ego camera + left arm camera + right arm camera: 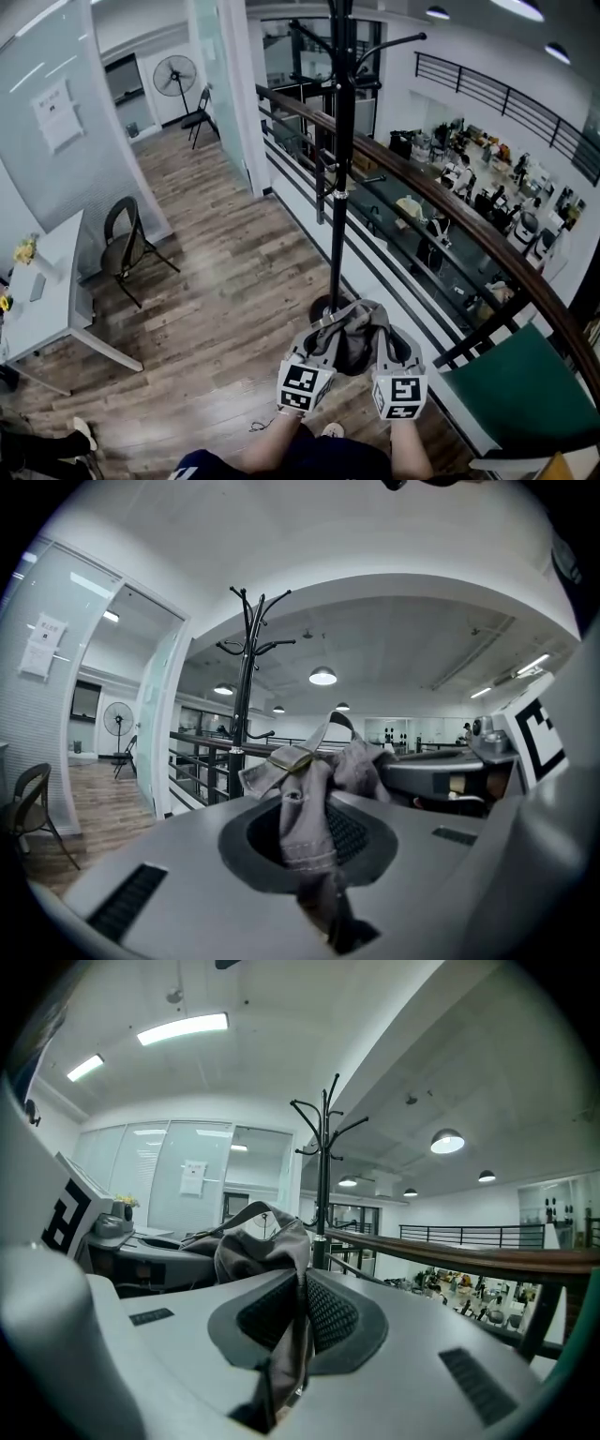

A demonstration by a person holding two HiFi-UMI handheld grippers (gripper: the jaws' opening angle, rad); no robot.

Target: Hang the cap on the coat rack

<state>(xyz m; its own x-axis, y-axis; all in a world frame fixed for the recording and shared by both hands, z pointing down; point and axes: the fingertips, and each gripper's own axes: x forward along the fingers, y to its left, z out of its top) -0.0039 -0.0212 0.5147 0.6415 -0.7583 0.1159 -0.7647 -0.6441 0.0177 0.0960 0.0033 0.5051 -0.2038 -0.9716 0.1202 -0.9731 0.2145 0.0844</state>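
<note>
A grey cap (354, 334) hangs crumpled between both grippers, low in the head view and in front of the black coat rack (342, 150). My left gripper (325, 339) is shut on the cap's strap side (305, 808). My right gripper (384, 342) is shut on the other edge of the cap (281, 1269). The rack's pole rises just beyond the cap, and its hooks (248, 621) spread high above in both gripper views, with the hooks (325, 1121) well above the cap. The rack's round base (326, 306) stands on the wooden floor behind the cap.
A brown handrail with glass and black bars (431, 202) runs diagonally right of the rack. A green chair (520, 398) sits at the lower right. A white table (47, 291) and a dark chair (127, 246) stand at left. A fan (175, 75) stands far back.
</note>
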